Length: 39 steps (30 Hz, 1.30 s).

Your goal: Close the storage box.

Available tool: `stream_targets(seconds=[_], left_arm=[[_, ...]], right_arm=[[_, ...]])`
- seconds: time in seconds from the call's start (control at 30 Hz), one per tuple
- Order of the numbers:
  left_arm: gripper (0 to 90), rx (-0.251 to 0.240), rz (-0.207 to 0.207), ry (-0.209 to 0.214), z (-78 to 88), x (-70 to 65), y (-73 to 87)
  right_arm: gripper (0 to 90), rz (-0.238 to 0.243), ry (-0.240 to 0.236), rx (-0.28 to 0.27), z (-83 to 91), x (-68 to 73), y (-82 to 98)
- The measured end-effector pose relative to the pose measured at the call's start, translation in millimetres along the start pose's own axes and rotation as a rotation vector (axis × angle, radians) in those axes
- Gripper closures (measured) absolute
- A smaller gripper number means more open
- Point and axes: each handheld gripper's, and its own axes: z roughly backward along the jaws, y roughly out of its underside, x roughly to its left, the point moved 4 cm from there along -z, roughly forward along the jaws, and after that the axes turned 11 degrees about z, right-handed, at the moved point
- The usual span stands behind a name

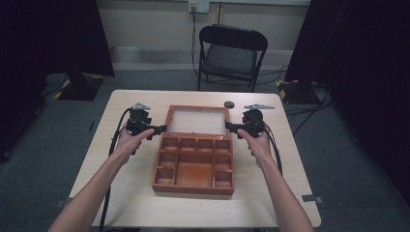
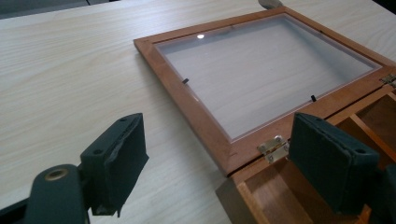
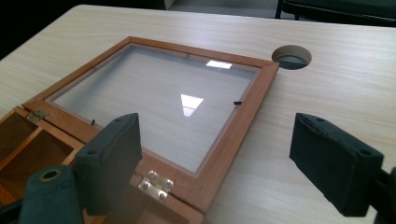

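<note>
A wooden box (image 1: pixel 193 186) with several compartments lies open on the table, its glass-paned lid (image 1: pixel 197 108) folded back flat behind it. My left gripper (image 1: pixel 159 129) is at the box's left hinge corner, my right gripper (image 1: pixel 228 126) at the right hinge corner. In the left gripper view the jaws (image 2: pixel 224 163) stand apart over the lid's frame (image 2: pixel 187 98) and a brass hinge (image 2: pixel 273 147), touching neither. In the right gripper view the open jaws (image 3: pixel 224 161) hover above the lid's frame (image 3: pixel 243 126) and the other hinge (image 3: pixel 156 184).
The light wooden table (image 1: pixel 125 193) has a round cable hole (image 3: pixel 292 57) just beyond the lid's far right corner. A black folding chair (image 1: pixel 232 53) stands behind the table. Dark curtains hang at both sides, and cables lie on the floor.
</note>
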Motion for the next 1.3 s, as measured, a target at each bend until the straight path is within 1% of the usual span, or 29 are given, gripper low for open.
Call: stream_targets(seconds=[0.07, 0.1, 0.13, 0.27, 0.3, 0.33, 0.4, 0.43, 0.47, 0.5, 0.53, 0.63, 0.67, 0.7, 0.73, 0.77, 0.8, 0.83, 0.87, 0.9, 0.93, 1.0, 1.07, 1.1, 1.17, 1.2, 1.23, 1.27, 1.3], left_arm=[[17.7, -0.005, 0.003, 0.002, -4.5, -0.9, -1.6], [17.7, -0.014, 0.015, 0.007, -7.9, -1.1, -1.9], [17.7, -0.008, 0.015, 0.005, -9.9, -0.8, -1.6], [17.7, 0.019, 0.033, 0.001, -21.3, 3.3, 1.9], [18.0, 0.026, 0.046, -0.002, -25.1, 5.5, 3.3], [18.1, 0.035, 0.043, -0.001, -26.6, 7.1, 4.2], [18.1, 0.042, 0.060, -0.008, -32.0, 10.1, 6.0], [18.0, 0.042, 0.067, -0.002, -33.4, 10.8, 6.2], [18.0, 0.037, 0.082, -0.005, -35.0, 11.4, 6.3], [17.9, 0.037, 0.087, -0.001, -36.2, 12.3, 6.3], [17.9, 0.043, 0.090, -0.003, -37.2, 12.9, 6.7], [18.0, 0.051, 0.089, -0.002, -43.9, 8.8, 8.3], [18.0, 0.062, 0.097, 0.000, -46.0, 6.7, 9.1], [18.0, 0.076, 0.106, 0.005, -47.8, 4.2, 9.6], [18.0, 0.088, 0.104, 0.011, -48.9, 0.7, 9.9], [17.9, 0.087, 0.092, 0.015, -50.8, -3.1, 10.1], [17.9, 0.096, 0.072, 0.007, -52.4, -4.5, 10.8], [18.0, 0.104, 0.065, -0.001, -54.4, -5.1, 11.4], [17.2, 0.103, 0.071, 0.001, -54.9, -5.0, 11.3], [17.0, 0.106, 0.091, -0.002, -55.5, -4.4, 11.2], [17.2, 0.106, 0.086, -0.002, -55.7, -4.5, 11.2], [17.2, 0.104, 0.073, -0.004, -55.8, -5.0, 10.8], [15.6, 0.112, 0.085, 0.001, -57.3, -3.7, 10.3], [15.0, 0.116, 0.085, 0.004, -57.8, -2.7, 10.3], [14.1, 0.114, 0.099, 0.014, -59.5, -1.8, 10.5], [13.4, 0.117, 0.096, 0.019, -60.0, -1.0, 10.3], [13.1, 0.113, 0.103, 0.022, -60.9, -1.0, 9.9], [12.6, 0.117, 0.103, 0.024, -61.2, -0.5, 9.7], [11.3, 0.120, 0.097, 0.022, -61.4, 0.4, 9.7]], right_arm=[[15.7, -0.001, -0.001, 0.014, -5.8, -0.4, 1.1], [15.7, -0.006, -0.002, 0.025, -9.4, -0.4, 2.3], [15.6, -0.008, -0.007, 0.041, -13.7, -0.7, 3.9], [15.1, -0.027, -0.015, 0.077, -26.8, -2.0, 9.0], [15.1, -0.029, -0.021, 0.086, -28.8, -1.7, 10.2], [15.1, -0.032, -0.027, 0.099, -32.4, -0.8, 12.1], [15.0, -0.039, -0.034, 0.115, -37.9, 1.2, 15.2], [15.1, -0.041, -0.038, 0.126, -40.6, 2.3, 16.6], [15.2, -0.036, -0.033, 0.133, -42.8, 2.7, 17.6], [15.3, -0.032, -0.022, 0.143, -45.7, 3.0, 18.9], [15.4, -0.038, -0.018, 0.147, -48.6, 3.2, 19.5], [15.6, -0.063, -0.015, 0.144, -56.1, 3.5, 20.4], [15.5, -0.064, -0.017, 0.141, -58.8, 4.0, 20.9], [15.4, -0.065, -0.018, 0.151, -61.0, 5.7, 21.5], [14.8, -0.046, -0.019, 0.150, -63.4, 7.9, 22.0], [14.5, -0.038, -0.024, 0.155, -65.0, 11.7, 22.8], [13.3, -0.027, -0.016, 0.160, -67.2, 14.6, 23.6], [13.0, -0.033, -0.008, 0.164, -67.5, 16.2, 23.6], [12.9, -0.031, -0.005, 0.161, -68.2, 16.1, 23.1], [12.6, -0.029, -0.005, 0.161, -68.5, 15.8, 23.1], [12.1, -0.055, -0.018, 0.171, -68.9, 15.0, 23.7], [11.9, -0.067, -0.026, 0.173, -69.7, 13.2, 24.4], [11.4, -0.088, -0.039, 0.176, -70.5, 11.9, 25.1], [10.9, -0.105, -0.046, 0.179, -71.3, 11.4, 25.6], [10.9, -0.127, -0.055, 0.180, -72.1, 10.8, 26.3], [10.9, -0.155, -0.061, 0.189, -72.6, 10.8, 26.7], [10.8, -0.151, -0.059, 0.188, -72.6, 11.0, 26.5], [10.5, -0.140, -0.058, 0.187, -72.7, 10.8, 26.4], [10.2, -0.144, -0.061, 0.187, -73.0, 10.8, 26.3]])
